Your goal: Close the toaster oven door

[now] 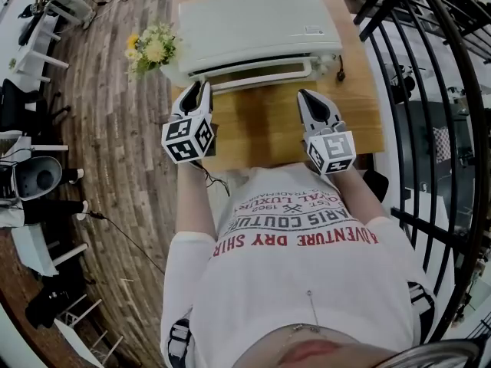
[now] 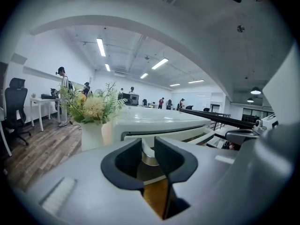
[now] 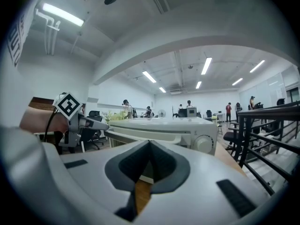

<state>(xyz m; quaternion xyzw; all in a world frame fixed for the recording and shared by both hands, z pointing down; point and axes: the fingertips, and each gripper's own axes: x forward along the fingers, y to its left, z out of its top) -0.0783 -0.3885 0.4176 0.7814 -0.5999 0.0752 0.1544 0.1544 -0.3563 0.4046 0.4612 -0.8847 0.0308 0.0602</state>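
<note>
A white toaster oven (image 1: 257,25) sits at the far end of a wooden table (image 1: 261,133). Its door is up against the front, with the handle bar (image 1: 257,73) facing me. The left gripper view shows a thin dark slit along the door's top edge on the oven (image 2: 159,118). My left gripper (image 1: 199,90) hovers just before the oven's left front corner, its jaws apart and empty (image 2: 148,149). My right gripper (image 1: 308,98) hangs a little short of the right end of the handle, with its jaws closed together (image 3: 150,146) on nothing. The oven's knob (image 3: 202,144) shows at the right.
A white vase of flowers (image 1: 152,48) stands close to the oven's left side, near my left gripper. A black metal railing (image 1: 430,90) runs along the table's right. Wooden floor, chairs and desks (image 1: 34,182) lie to the left. People stand far back in the room.
</note>
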